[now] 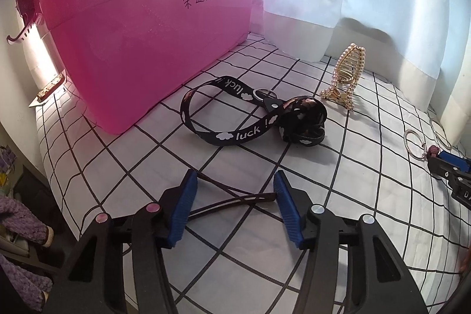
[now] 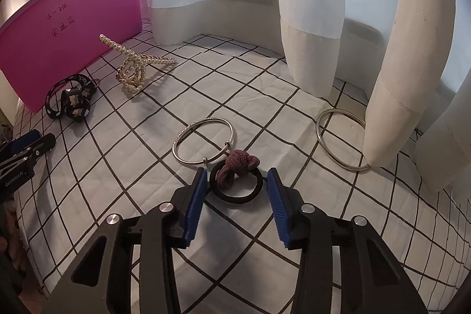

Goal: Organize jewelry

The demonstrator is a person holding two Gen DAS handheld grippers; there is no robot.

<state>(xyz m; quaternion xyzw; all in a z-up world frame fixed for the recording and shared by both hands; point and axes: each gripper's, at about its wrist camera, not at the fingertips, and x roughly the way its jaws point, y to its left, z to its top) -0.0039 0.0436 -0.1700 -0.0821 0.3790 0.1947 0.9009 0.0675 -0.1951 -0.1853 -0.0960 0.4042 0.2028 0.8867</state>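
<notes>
**A:** Left wrist view first. What's under that hand?

**B:** The left gripper [image 1: 234, 184] is spread apart with nothing in it, low over the checked cloth [image 1: 368, 225]. A thin dark strap [image 1: 235, 200] runs across the gap between its fingers. At 12 o'clock from it lies the black "luck" lanyard [image 1: 253, 115], bunched at its right end; the pink box [image 1: 141, 43] stands at 11 o'clock, and the pearl hair claw [image 1: 347, 75] stands upright at 1 o'clock.

**A:** So how should it grip?

**B:** My judgement: come down square so both pads meet the strap, not the cloth, and lift slowly, since I cannot tell what the strap connects to.

**A:** And the right wrist view?

**B:** The right gripper [image 2: 235, 184] is also wide apart and empty. The black hair tie with its mauve knot [image 2: 235, 175] sits right between its fingertips. A silver bangle [image 2: 203, 141] touches the tie at 11 o'clock; a plain ring bangle [image 2: 341, 137] lies well apart at 2 o'clock, its far edge at the curtain [image 2: 338, 19].

**A:** Advice there?

**B:** Pinch the knot, the bulkiest part. Keep the left finger clear of the bangle's clasp, or it may drag along.
</notes>
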